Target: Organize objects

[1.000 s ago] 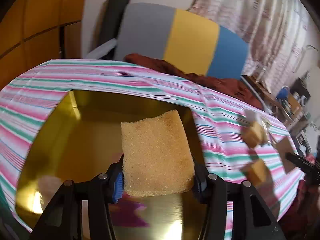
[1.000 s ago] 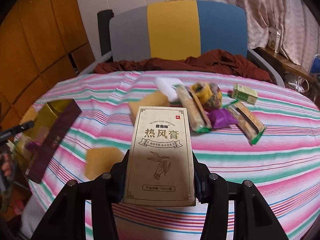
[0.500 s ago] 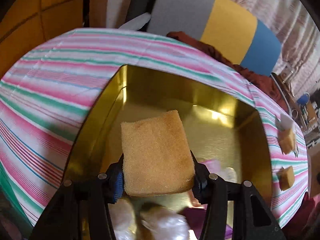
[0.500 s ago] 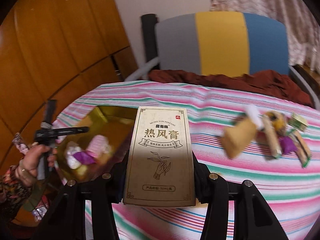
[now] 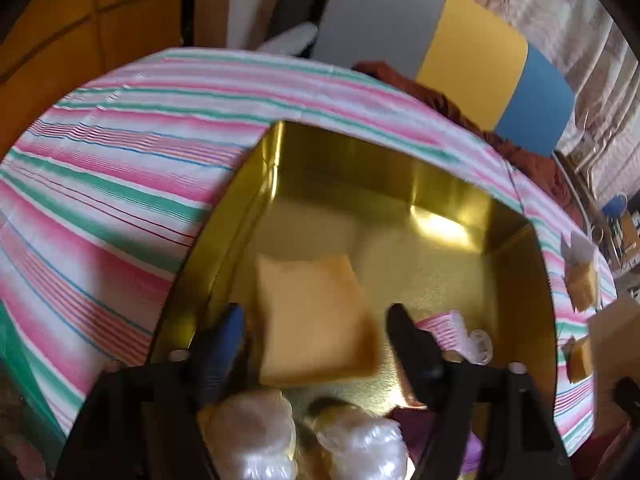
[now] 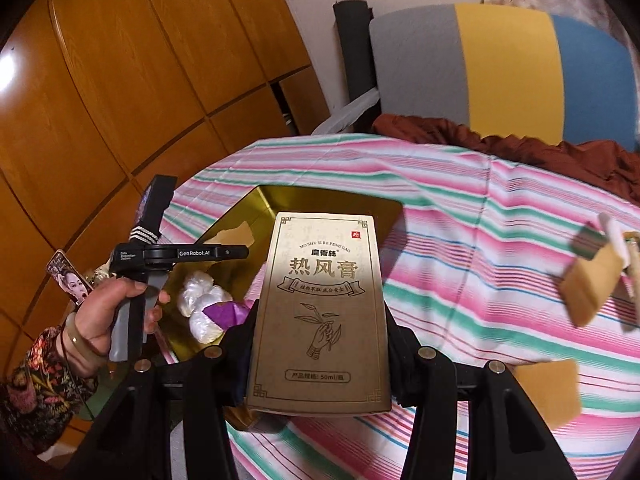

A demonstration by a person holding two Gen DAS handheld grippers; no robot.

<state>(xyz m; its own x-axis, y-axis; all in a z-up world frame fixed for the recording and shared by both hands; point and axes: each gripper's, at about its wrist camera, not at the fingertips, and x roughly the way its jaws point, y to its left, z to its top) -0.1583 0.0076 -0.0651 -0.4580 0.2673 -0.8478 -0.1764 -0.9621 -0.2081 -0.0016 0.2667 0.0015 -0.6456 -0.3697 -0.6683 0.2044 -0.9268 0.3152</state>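
The left gripper is opening, its jaws clear of the sponge dropping into the gold tin among wrapped items, while the right gripper clamps a tan box above it; more sponges wait on the striped cloth

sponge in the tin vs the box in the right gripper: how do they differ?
The sponge is plain, soft-looking yellow foam; the box is stiff printed card.
The sponge lies free between the opening left gripper's jaws, inside the gold tin; the box is clamped in the right gripper, above the tin.
Both are flat rectangles.
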